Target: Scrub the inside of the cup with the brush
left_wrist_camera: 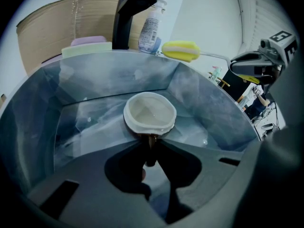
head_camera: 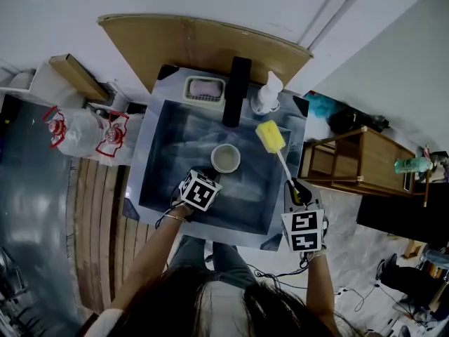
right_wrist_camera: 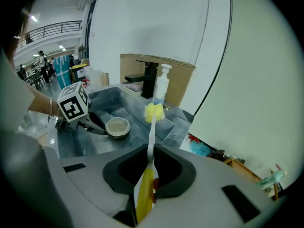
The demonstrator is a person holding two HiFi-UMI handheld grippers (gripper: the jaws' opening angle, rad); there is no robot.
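A pale cup (head_camera: 226,159) stands upright in the steel sink (head_camera: 165,188), its mouth up. My left gripper (head_camera: 208,176) is shut on the cup's near rim (left_wrist_camera: 149,129); the cup (left_wrist_camera: 149,112) fills the middle of the left gripper view. My right gripper (head_camera: 297,195) is shut on the yellow handle (right_wrist_camera: 145,194) of a brush. The brush's white stem runs up to a yellow sponge head (head_camera: 270,136) that hangs over the sink's right rim, apart from the cup. In the right gripper view the sponge head (right_wrist_camera: 154,112) sits above the sink's corner, with the cup (right_wrist_camera: 117,127) to its left.
A black faucet (head_camera: 236,90) stands at the sink's back, with a soap dish (head_camera: 204,89) to its left and a pump bottle (head_camera: 267,94) to its right. A brown board (head_camera: 203,44) leans behind. A wooden shelf (head_camera: 358,160) stands to the right, bags (head_camera: 84,132) to the left.
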